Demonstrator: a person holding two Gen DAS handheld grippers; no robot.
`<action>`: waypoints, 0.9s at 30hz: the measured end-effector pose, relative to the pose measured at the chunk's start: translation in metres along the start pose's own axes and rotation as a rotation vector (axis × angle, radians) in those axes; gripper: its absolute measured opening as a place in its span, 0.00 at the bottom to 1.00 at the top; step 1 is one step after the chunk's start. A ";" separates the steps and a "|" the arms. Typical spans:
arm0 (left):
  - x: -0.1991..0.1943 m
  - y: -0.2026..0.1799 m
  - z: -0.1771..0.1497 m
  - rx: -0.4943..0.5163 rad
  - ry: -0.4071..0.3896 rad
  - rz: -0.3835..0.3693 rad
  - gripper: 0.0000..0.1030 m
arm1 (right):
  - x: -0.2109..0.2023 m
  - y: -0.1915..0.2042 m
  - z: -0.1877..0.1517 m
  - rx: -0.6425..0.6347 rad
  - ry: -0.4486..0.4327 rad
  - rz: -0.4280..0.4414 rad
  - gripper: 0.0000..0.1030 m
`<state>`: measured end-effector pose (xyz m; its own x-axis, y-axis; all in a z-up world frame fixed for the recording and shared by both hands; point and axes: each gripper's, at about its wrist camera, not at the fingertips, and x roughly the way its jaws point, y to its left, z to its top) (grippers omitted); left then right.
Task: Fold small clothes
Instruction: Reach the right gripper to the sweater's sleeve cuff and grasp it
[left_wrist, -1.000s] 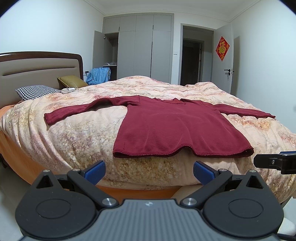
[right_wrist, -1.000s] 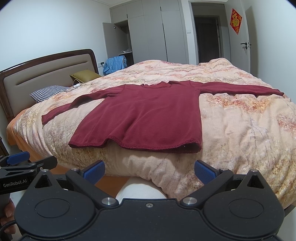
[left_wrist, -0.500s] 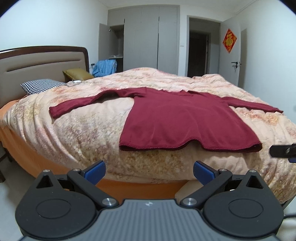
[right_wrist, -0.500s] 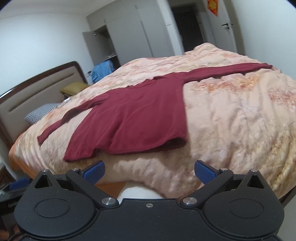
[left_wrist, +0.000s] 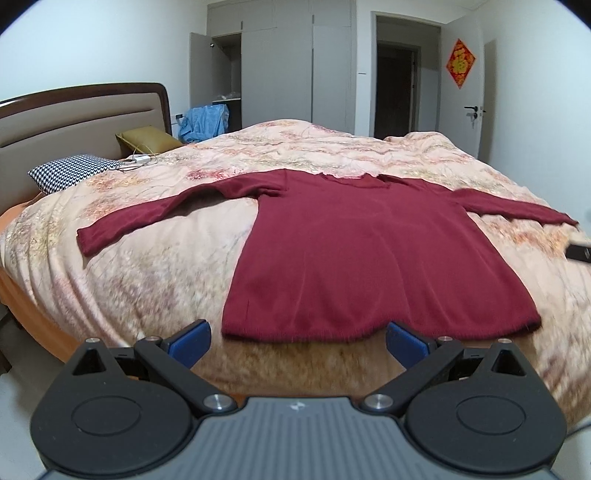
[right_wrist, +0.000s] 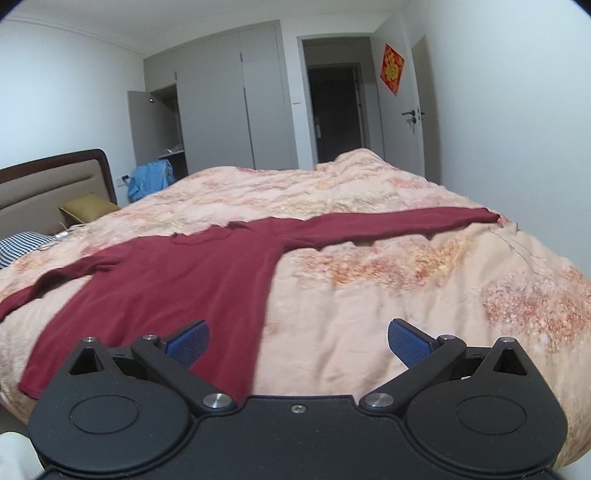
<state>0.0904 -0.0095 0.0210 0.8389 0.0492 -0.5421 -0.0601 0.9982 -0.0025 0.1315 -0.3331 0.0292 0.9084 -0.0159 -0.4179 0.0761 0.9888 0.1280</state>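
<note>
A dark red long-sleeved top (left_wrist: 369, 254) lies flat on the floral quilt (left_wrist: 155, 266), sleeves spread out to both sides, hem toward me. My left gripper (left_wrist: 297, 341) is open and empty, just in front of the hem's left part. In the right wrist view the top (right_wrist: 184, 280) lies to the left, its right sleeve (right_wrist: 388, 225) stretching to the right. My right gripper (right_wrist: 297, 341) is open and empty, above the top's right side edge and the quilt (right_wrist: 424, 295). A dark tip of the right gripper (left_wrist: 580, 253) shows at the left wrist view's right edge.
The bed has a padded headboard (left_wrist: 74, 125) at the left, with a checked pillow (left_wrist: 74, 171), an olive pillow (left_wrist: 147, 138) and a charger with cable (left_wrist: 138, 160). A wardrobe (left_wrist: 277, 66), blue clothing (left_wrist: 203, 123) and a doorway (left_wrist: 395, 92) stand behind.
Both grippers have moved forward toward the bed and higher. The left now sits at the hem; the right has swung right, over the top's right edge. The top has not moved.
</note>
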 end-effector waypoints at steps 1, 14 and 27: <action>0.008 0.000 0.006 -0.007 0.003 0.005 1.00 | 0.007 -0.005 -0.002 0.010 0.012 -0.004 1.00; 0.133 -0.050 0.078 -0.013 0.043 -0.066 1.00 | 0.091 -0.121 0.034 0.146 -0.037 -0.189 1.00; 0.240 -0.118 0.090 -0.052 0.049 -0.108 1.00 | 0.222 -0.246 0.130 0.203 -0.071 -0.320 0.99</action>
<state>0.3476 -0.1125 -0.0335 0.8147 -0.0615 -0.5766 0.0003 0.9944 -0.1056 0.3678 -0.5993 0.0221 0.8512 -0.3363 -0.4029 0.4340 0.8828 0.1800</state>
